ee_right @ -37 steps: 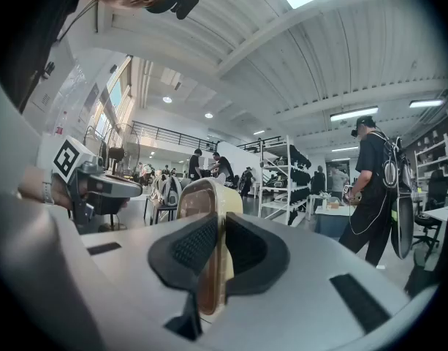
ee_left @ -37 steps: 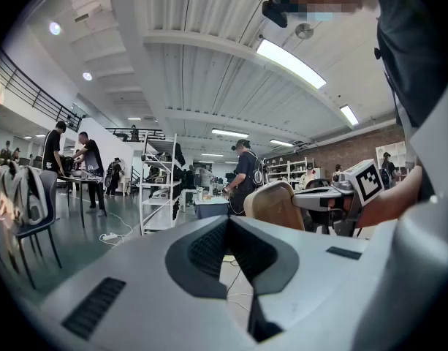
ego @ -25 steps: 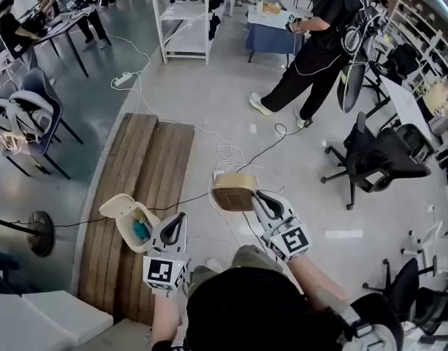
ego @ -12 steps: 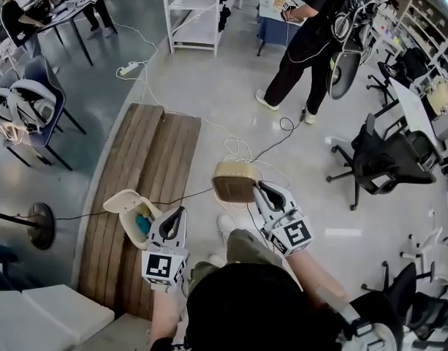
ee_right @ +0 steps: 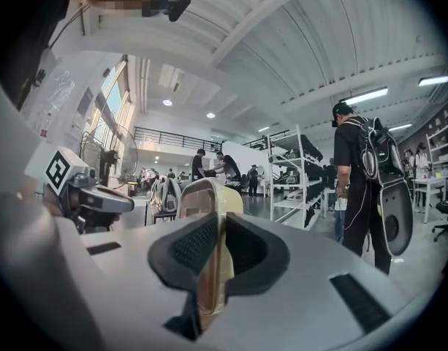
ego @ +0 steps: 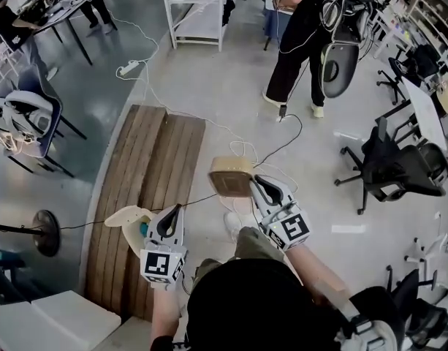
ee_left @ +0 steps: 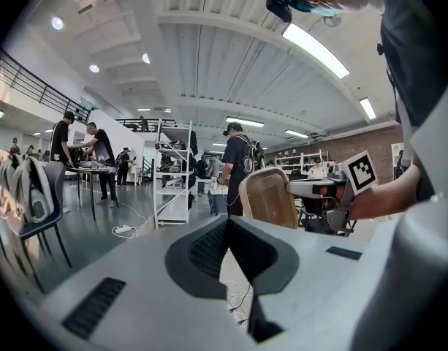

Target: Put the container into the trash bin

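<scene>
A tan, rounded container (ego: 231, 175) hangs above the floor with my right gripper (ego: 251, 185) shut on its edge. In the right gripper view the container (ee_right: 209, 196) stands edge-on between the closed pads of that gripper (ee_right: 222, 225). My left gripper (ego: 170, 214) is over the wooden bench (ego: 147, 174). In its own view its jaws (ee_left: 227, 229) meet with nothing showing between them. An open cream box with something teal inside (ego: 128, 221) lies just left of the left gripper's tip. I cannot tell whether they touch. The left gripper view also catches the tan container (ee_left: 267, 196).
Cables (ego: 238, 148) trail across the floor ahead. A person (ego: 297, 42) stands further on beside a white shelf unit (ego: 198, 13). Office chairs (ego: 388, 167) crowd the right side. A round stand base (ego: 44, 232) and a white table (ego: 41, 324) are at the left.
The view has crept forward along the bench. The standing person has shifted up and right. The right gripper keeps the tan container; the cream box now sits closer under the left gripper's tip.
</scene>
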